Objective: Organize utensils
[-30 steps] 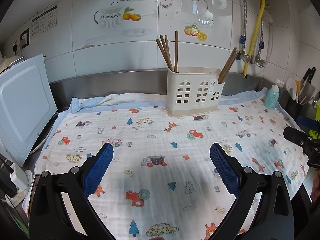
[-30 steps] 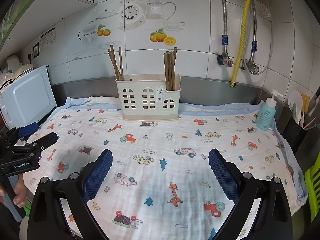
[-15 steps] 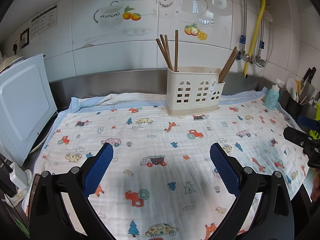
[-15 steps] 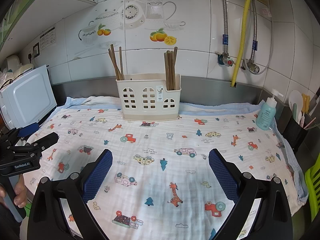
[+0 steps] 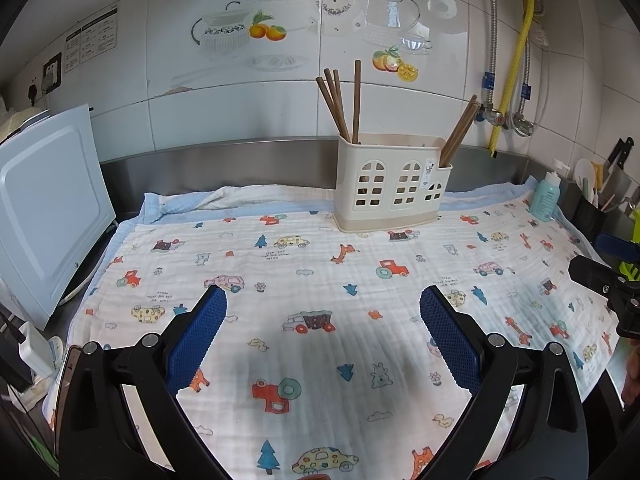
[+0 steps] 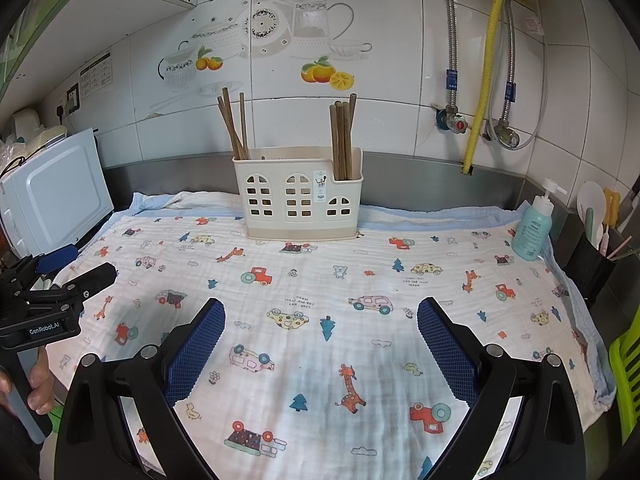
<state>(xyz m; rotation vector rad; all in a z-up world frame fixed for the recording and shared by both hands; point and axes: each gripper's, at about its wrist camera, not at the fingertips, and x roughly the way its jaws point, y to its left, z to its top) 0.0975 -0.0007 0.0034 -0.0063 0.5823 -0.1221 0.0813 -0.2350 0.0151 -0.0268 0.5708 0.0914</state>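
Observation:
A cream plastic utensil holder [image 5: 390,184] [image 6: 298,196] with arched cut-outs stands at the back of the counter. Brown chopsticks [image 5: 340,104] [image 6: 234,126] lean in its left compartment, and another bunch of chopsticks [image 5: 460,130] [image 6: 342,140] stands in the right one. My left gripper [image 5: 322,312] hovers open over the cartoon-print cloth [image 5: 320,280], well short of the holder, with nothing between its blue pads. My right gripper [image 6: 320,314] is likewise open and holds nothing above the cloth [image 6: 360,280]. Each gripper shows at the edge of the other's view.
A white microwave [image 5: 48,208] [image 6: 56,196] stands at the left. A teal pump bottle [image 6: 534,228] [image 5: 546,196] and a dark caddy of kitchen tools [image 6: 592,264] are at the right. Pipes and a yellow hose [image 6: 484,68] run down the tiled wall. A green chair [image 6: 626,376] is beside the counter.

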